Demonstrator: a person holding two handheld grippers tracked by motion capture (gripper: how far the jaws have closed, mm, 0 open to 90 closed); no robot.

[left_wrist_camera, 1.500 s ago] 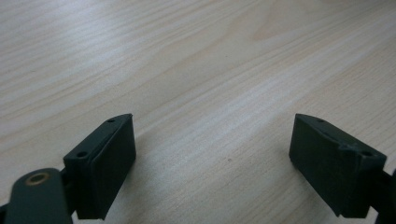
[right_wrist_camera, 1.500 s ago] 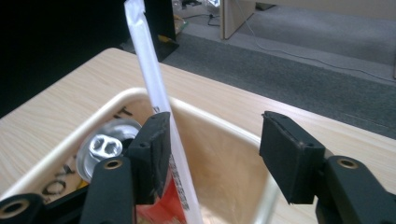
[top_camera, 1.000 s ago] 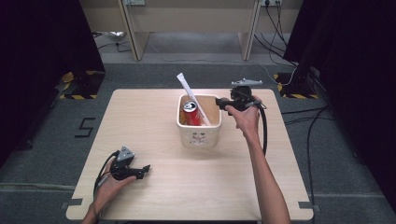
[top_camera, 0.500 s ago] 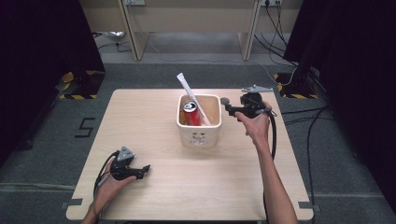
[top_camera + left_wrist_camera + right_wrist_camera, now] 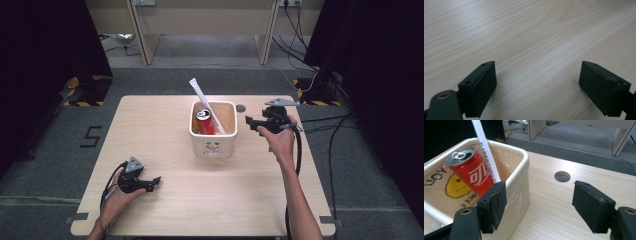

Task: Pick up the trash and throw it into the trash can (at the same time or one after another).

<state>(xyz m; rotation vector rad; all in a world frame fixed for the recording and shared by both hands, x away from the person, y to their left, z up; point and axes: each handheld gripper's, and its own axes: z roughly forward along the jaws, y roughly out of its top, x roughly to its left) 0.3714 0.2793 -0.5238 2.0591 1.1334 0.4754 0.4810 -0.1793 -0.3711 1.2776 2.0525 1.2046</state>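
Observation:
A cream plastic bin [image 5: 214, 145] with a smiley face stands at the table's middle. A red soda can [image 5: 203, 120] leans inside it, and a long white wrapped stick [image 5: 201, 96] pokes out past the far rim. To the right of the bin, my right gripper [image 5: 251, 124] hovers open and points at its right wall. In the right gripper view its jaws [image 5: 540, 187] hold nothing, with the bin [image 5: 520, 182], can [image 5: 471, 173] and stick [image 5: 485, 150] at left. My left gripper [image 5: 152, 183] rests open on the table at front left, bare wood between its jaws [image 5: 537, 66].
The wooden table [image 5: 165, 125] has a round cable hole [image 5: 241, 107] just behind the right gripper, also seen as the hole [image 5: 562, 176] in the right gripper view. Cables trail off the table's right side. Desk legs stand on the grey floor beyond.
My right gripper has drawn back to the right, from beside the bin's rim to a spot clear of its right wall. The left gripper has stayed put.

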